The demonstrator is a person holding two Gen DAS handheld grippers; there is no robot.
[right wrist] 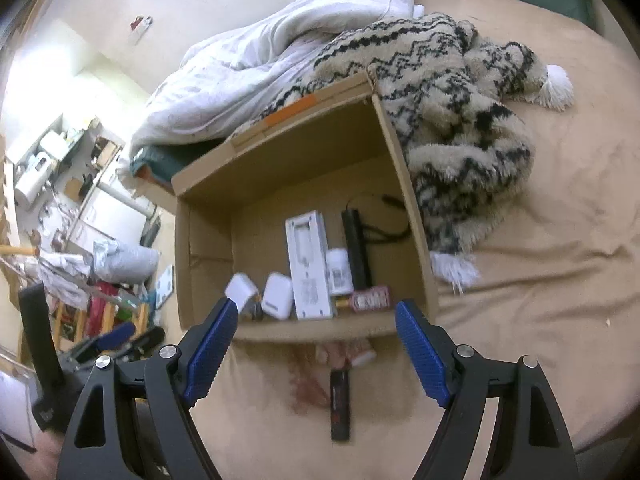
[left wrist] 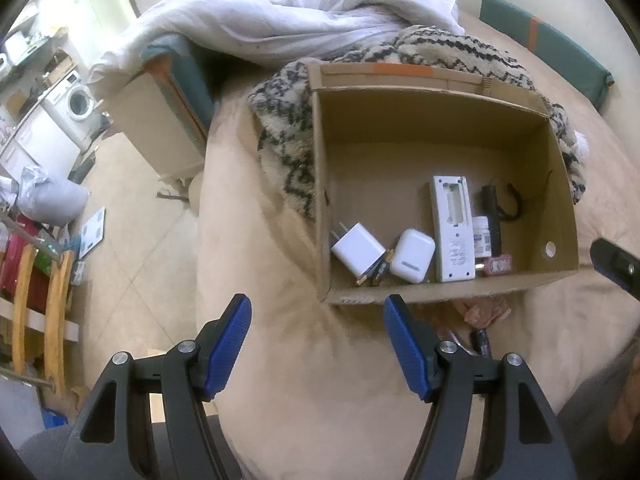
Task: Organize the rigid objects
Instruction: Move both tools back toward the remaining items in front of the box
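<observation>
An open cardboard box (left wrist: 440, 120) (right wrist: 280, 152) stands on the beige bed. Along its near wall lie a white charger (left wrist: 358, 251) (right wrist: 240, 290), a white earbud case (left wrist: 412, 256) (right wrist: 277, 295), a white remote (left wrist: 454, 228) (right wrist: 309, 264), a small white bottle (left wrist: 482, 236) (right wrist: 339, 272), a black stick with a cord (left wrist: 494, 216) (right wrist: 357, 248) and a small red item (left wrist: 498, 266) (right wrist: 370, 299). A black stick (right wrist: 340, 406) and a pinkish wrapper (right wrist: 348, 354) lie on the bed in front of the box. My left gripper (left wrist: 318, 344) and my right gripper (right wrist: 316, 350) are open and empty, hovering before the box.
A patterned fuzzy blanket (right wrist: 460, 120) and a white duvet (left wrist: 300, 4) lie behind and beside the box. The bed edge drops to a tiled floor (left wrist: 140, 240) on the left, with a washing machine (left wrist: 76, 104) and clutter there.
</observation>
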